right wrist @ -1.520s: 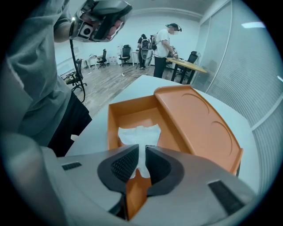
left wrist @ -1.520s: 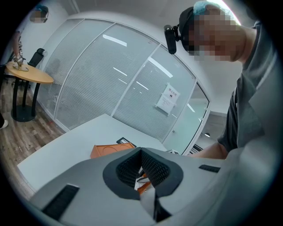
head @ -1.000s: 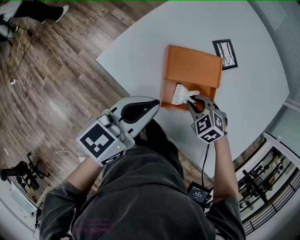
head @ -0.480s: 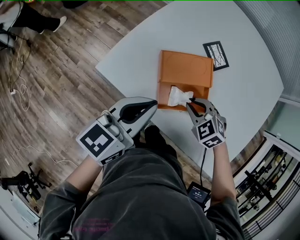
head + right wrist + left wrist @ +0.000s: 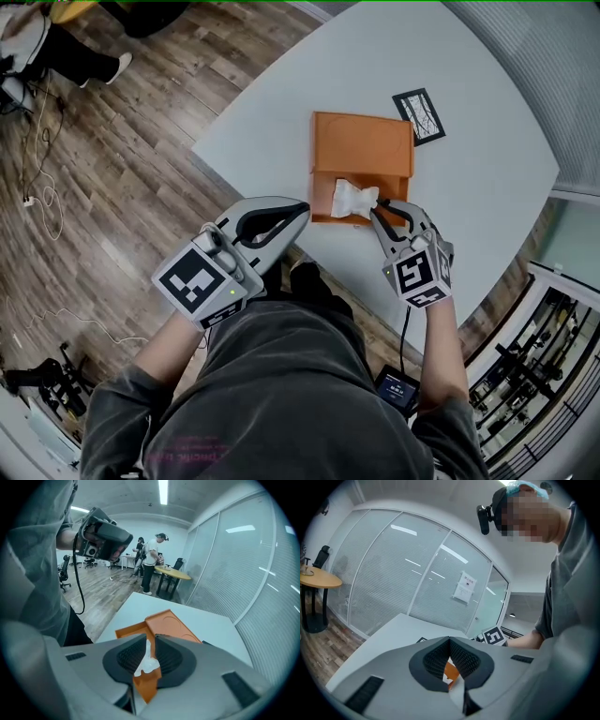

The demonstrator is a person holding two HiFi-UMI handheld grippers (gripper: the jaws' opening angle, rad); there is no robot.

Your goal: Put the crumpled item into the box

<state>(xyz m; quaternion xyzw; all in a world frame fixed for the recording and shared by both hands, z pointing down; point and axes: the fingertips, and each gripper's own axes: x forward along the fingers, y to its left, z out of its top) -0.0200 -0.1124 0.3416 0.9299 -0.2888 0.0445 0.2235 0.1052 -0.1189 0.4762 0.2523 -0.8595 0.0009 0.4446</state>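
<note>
Placing step: right gripper [image 5: 377, 208] pinched the wad [image 5: 354, 197] over the box [image 5: 361, 145] by the table's near edge, left gripper [image 5: 302, 208] pressed together, empty; next probably lower, release.

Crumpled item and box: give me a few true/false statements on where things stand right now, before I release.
1. The right gripper has its tongs closed on the white crumpled item. True.
2. The crumpled item lies on the bare table, outside the box. False: it is at the open part of the orange box.
3. The left gripper is gripping the box. False: its tongs are shut on nothing, apart from the box.
4. A black-and-white card lies on the table beside the box's far corner. True.
</note>
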